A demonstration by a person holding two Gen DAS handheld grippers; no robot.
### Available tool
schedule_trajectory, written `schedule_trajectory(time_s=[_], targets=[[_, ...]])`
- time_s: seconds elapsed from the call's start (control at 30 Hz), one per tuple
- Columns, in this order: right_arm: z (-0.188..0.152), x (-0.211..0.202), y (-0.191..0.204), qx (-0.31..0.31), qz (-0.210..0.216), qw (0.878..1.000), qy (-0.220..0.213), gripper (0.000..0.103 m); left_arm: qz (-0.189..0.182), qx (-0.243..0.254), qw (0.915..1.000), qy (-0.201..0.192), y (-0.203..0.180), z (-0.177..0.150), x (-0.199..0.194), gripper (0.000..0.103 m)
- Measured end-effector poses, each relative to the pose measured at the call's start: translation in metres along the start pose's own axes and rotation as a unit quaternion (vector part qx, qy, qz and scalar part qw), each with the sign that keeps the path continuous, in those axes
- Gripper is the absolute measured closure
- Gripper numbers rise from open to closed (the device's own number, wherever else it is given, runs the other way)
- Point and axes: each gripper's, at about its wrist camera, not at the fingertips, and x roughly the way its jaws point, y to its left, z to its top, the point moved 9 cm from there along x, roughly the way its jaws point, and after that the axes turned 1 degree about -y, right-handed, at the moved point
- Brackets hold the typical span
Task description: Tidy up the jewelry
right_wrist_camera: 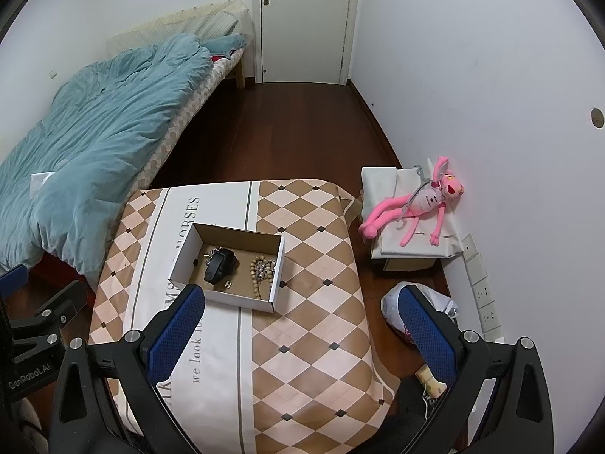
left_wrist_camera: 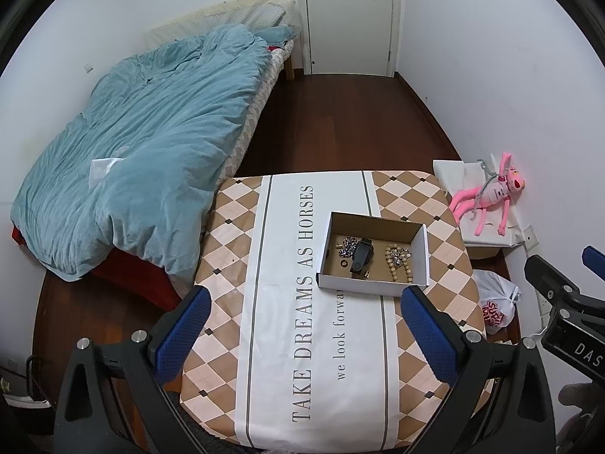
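An open cardboard box [left_wrist_camera: 422, 251] [right_wrist_camera: 181, 249] sits on the table with the patterned cloth [left_wrist_camera: 287, 340] [right_wrist_camera: 310, 302]. Inside lie a black watch [left_wrist_camera: 361, 256] [right_wrist_camera: 219, 263], a wooden bead necklace [left_wrist_camera: 399, 265] [right_wrist_camera: 261, 270], a silvery chain piece [left_wrist_camera: 347, 246] [right_wrist_camera: 212, 254], a small black ring [left_wrist_camera: 344, 263] [right_wrist_camera: 195, 262] and a small gold piece [left_wrist_camera: 366, 274] [right_wrist_camera: 227, 283]. My left gripper [left_wrist_camera: 306, 325] is open and empty, held above the table short of the box. My right gripper [right_wrist_camera: 300, 325] is open and empty, above the table's right side.
A bed with a blue duvet [left_wrist_camera: 143, 143] [right_wrist_camera: 94, 125] stands to the left. A pink plush toy [left_wrist_camera: 491, 193] [right_wrist_camera: 416, 200] lies on white paper over a box by the right wall. A plastic bag [left_wrist_camera: 497, 302] [right_wrist_camera: 393, 306] lies on the floor. A closed door [left_wrist_camera: 351, 15] is at the back.
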Motion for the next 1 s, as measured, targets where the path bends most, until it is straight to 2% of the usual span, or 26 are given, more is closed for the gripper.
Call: schedule_trajectory(time_s=[1.0], targets=[[-0.0044,0.0065,0.0029,-0.003,0.004,1.0,0.009,0.0,0.005,0.004,1.0,-0.001,0.0081,-0.0018,0.0039,0.0]])
